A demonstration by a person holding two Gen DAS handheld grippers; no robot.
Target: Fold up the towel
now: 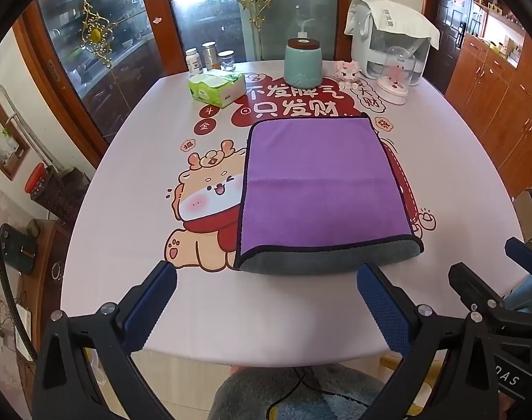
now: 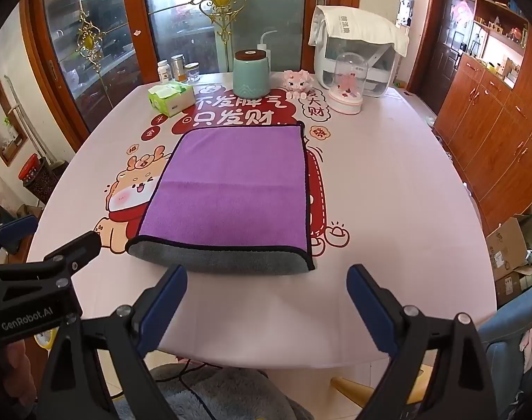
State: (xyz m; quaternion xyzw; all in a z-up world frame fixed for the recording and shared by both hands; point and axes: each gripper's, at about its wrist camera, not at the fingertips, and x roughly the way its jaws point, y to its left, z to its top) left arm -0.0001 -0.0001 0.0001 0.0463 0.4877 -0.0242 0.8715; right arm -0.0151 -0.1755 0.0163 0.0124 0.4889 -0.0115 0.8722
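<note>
- our left tool [image 1: 266, 301] hangs with its blue pads spread wide and nothing between them, over the near edge of the table [image 1: 125, 252].
- our right tool [image 2: 267, 301] is just as wide and just as empty, beside the left one and level with it.
- the towel [image 1: 318, 182] lies flat ahead of both tools, well clear of the pads. purple face up, with a grey underside rolled out along the end nearest us. we judge it already doubled once, since that near end looks like a soft fold and a faint crease crosses the middle.
- seen from the right tool, the towel [image 2: 230, 192] sits ahead and a little to the left; from the left tool, ahead and a little to the right.
- risk one: the near end is thick and rounded, so a pad coming in flat could push it away across the smooth cloth instead of sliding under, bunching the layers.
- risk two: if each tool pinches only the top layer at the corners, the layers will separate on the lift and the fold will come out skewed.
- risk three: uneven lifting between the two tools would drag one dark hemmed edge off line.
- risk four: beyond the towel's far end stand a green jar [image 1: 302, 61] and a tissue pack [image 1: 216, 88]; a long forward sweep could drive cloth into them.
</note>
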